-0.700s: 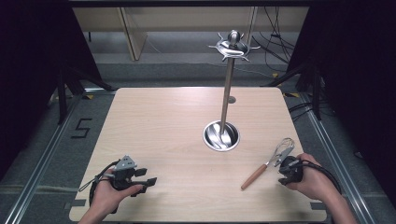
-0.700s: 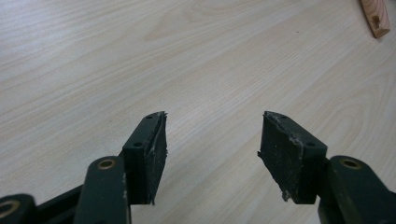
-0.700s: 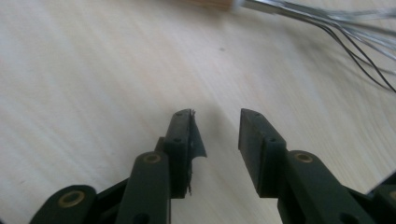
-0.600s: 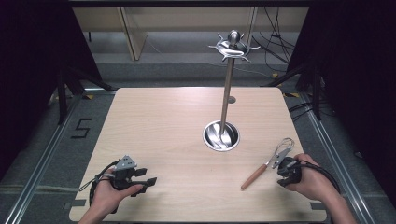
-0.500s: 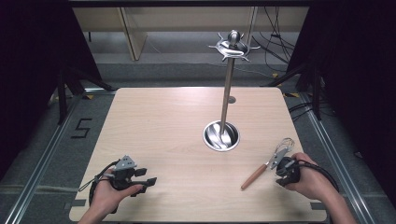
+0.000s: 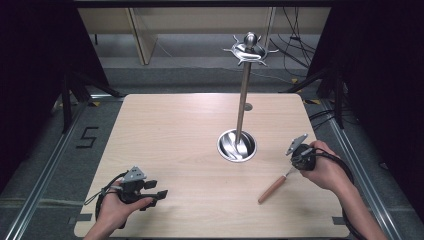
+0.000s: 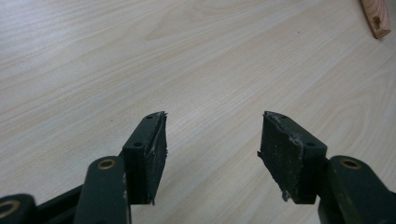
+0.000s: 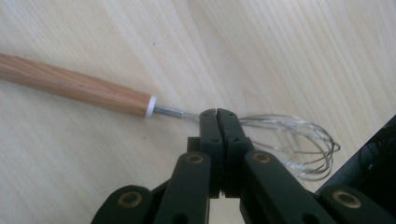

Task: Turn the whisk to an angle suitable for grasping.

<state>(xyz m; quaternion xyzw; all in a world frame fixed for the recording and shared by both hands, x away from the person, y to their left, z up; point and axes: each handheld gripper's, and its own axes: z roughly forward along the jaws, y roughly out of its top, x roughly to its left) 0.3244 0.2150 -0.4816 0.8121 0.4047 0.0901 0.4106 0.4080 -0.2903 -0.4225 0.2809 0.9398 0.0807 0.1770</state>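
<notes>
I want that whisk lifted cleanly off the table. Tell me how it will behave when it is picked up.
The whisk probably weighs little: thin wire loops, slim wooden handle. Gripped at the metal neck by the right tool, the longer handle may droop or swing. The round handle could roll on the table if released, and the wires likely flex rather than stay stiff.

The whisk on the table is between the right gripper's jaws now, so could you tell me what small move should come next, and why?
Probably a short, straight lift. The right gripper is shut on the whisk at the thin metal neck between wooden handle and wire loops, while the handle lies on the table. The hooked stand waits nearby.
</notes>
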